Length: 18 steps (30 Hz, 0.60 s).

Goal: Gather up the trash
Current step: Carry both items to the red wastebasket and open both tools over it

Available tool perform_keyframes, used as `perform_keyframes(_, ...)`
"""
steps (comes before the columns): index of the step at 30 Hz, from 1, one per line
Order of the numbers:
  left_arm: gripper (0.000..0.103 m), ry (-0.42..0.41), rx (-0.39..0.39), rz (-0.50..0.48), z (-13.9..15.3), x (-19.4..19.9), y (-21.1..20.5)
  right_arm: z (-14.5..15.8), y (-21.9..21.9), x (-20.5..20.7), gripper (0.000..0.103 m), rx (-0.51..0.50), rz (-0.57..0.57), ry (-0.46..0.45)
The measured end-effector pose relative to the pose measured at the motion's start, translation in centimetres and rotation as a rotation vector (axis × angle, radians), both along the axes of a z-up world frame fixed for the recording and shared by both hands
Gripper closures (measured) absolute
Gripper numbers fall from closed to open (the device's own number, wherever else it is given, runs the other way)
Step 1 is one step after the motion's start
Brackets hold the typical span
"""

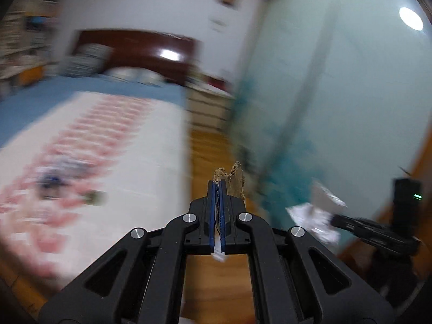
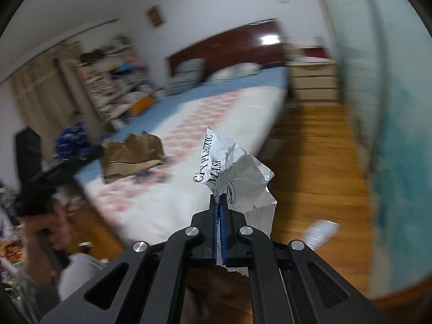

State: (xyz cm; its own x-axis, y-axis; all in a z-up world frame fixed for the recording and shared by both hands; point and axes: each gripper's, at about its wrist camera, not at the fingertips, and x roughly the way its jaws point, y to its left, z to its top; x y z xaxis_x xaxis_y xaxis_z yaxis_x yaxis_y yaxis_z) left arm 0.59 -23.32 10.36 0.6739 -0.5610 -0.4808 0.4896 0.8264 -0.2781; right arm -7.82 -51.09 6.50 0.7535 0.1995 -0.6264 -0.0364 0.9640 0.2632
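Observation:
My left gripper [image 1: 218, 183] is shut on a torn piece of brown cardboard [image 1: 234, 179] and holds it in the air beside the bed. The same cardboard [image 2: 132, 156] shows at the left of the right wrist view, held by the other gripper's black body. My right gripper [image 2: 219, 198] is shut on a crumpled white wrapper [image 2: 237, 172] printed with black letters. That wrapper [image 1: 316, 213] also shows at the lower right of the left wrist view. Both views are blurred by motion.
A bed [image 2: 205, 124] with a white and pink cover over a blue sheet fills the middle. Small blurred items [image 1: 62, 178] lie on it. Wooden floor [image 2: 310, 162] runs between the bed and a pale teal wardrobe [image 1: 337, 94]. A nightstand [image 2: 313, 81] and cluttered shelves [image 2: 116, 75] stand further off.

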Motion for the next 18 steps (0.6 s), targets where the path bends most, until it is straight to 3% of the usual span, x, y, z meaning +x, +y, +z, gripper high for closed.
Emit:
perform_keyframes(4, 0.101, 0.127, 0.059, -0.29, -4.5, -2.6, -12.7, -5.3, -9.5, -7.4, 0.099, -0.03, -0.196, 0.177)
perform_keyframes(7, 0.101, 0.349, 0.15, -0.481, -11.7, -4.4, -21.6, -12.5, -15.3, -14.1, 0.099, 0.045, -0.346, 0.356)
perform_keyframes(10, 0.101, 0.568, 0.351, -0.601, -20.8, -7.3, -29.0, -19.9, -17.6, -19.6, 0.099, 0.155, -0.432, 0.509)
perform_keyframes(14, 0.101, 0.661, 0.602, -0.689, -28.9, -11.1, -33.7, -26.0, -17.6, -23.6, 0.099, 0.241, -0.472, 0.603)
perform_keyframes(16, 0.101, 0.684, 0.665, -0.721, -30.9, -12.3, -34.7, -27.8, -17.7, -24.7, 0.099, 0.281, -0.489, 0.62)
perform_keyframes(18, 0.101, 0.639, 0.713, -0.74, -31.4, -12.8, -35.0, -29.1, -17.1, -24.5, 0.099, 0.301, -0.497, 0.635)
